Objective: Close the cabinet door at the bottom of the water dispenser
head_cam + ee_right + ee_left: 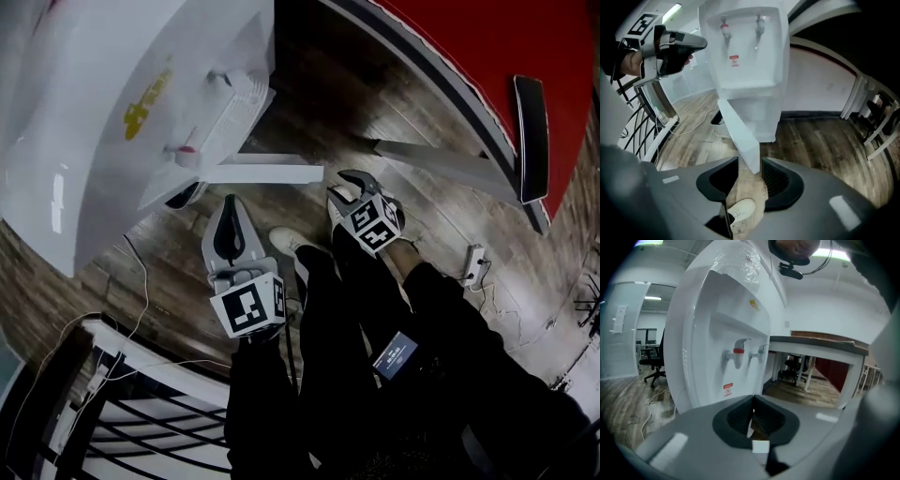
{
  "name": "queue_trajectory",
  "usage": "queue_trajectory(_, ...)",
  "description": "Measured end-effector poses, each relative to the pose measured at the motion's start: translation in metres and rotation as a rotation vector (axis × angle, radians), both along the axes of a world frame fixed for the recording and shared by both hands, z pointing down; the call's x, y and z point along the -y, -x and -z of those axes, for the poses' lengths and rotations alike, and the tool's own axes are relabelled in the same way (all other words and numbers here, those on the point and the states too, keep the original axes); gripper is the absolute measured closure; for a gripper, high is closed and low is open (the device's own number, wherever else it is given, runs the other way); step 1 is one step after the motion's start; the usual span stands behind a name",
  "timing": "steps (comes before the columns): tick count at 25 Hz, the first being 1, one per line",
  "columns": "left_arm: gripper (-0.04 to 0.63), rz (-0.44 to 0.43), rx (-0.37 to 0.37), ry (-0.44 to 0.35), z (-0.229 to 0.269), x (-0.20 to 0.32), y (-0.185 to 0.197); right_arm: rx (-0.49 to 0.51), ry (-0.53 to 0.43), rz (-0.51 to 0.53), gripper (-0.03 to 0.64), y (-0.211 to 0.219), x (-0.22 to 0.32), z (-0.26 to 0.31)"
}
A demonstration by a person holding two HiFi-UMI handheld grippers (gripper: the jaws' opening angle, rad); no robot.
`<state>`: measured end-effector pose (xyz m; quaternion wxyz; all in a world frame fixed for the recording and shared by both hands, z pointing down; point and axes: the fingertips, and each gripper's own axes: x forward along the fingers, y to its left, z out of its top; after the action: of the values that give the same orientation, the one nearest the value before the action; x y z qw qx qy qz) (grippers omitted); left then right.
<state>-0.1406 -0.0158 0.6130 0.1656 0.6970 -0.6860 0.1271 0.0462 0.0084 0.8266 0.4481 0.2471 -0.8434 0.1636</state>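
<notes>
Okay, so the water dispenser (112, 112) sits at about 10 o'clock in the head view. Its cabinet door (267, 173) is swung right out from the base, pointing toward 3 o'clock over the wood floor (422, 103). It's still open, so the job isn't done.

The right tool (356, 180) is just off the door's free end, around 4 o'clock from it. Its jaws are wide with nothing pinched. Looking along them, the door's edge lines up with the gap, but I don't think the pads touch it. The left tool (228, 202) is just below the door at 6 o'clock, jaws pressed together and empty, aimed up at the taps (740, 352).

My take: don't bother gripping. Put one jaw flat on the door's 6 o'clock side, near the free end and far from the hinge. Then sweep toward 12 o'clock in one smooth arc until it seats. Mind the white shoe (291, 241) close by.
</notes>
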Motion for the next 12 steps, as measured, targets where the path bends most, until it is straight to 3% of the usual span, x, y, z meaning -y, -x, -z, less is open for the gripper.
queue_trajectory(6,0.588,-0.006,0.041,0.018,-0.003,0.004,0.004,-0.087,0.048,0.125,0.511,0.02,-0.005,-0.037)
queue_trajectory(12,0.588,0.029,0.031,0.028,-0.005,0.005,0.006,-0.071,0.03,0.126,0.512,0.026,0.025,-0.041)
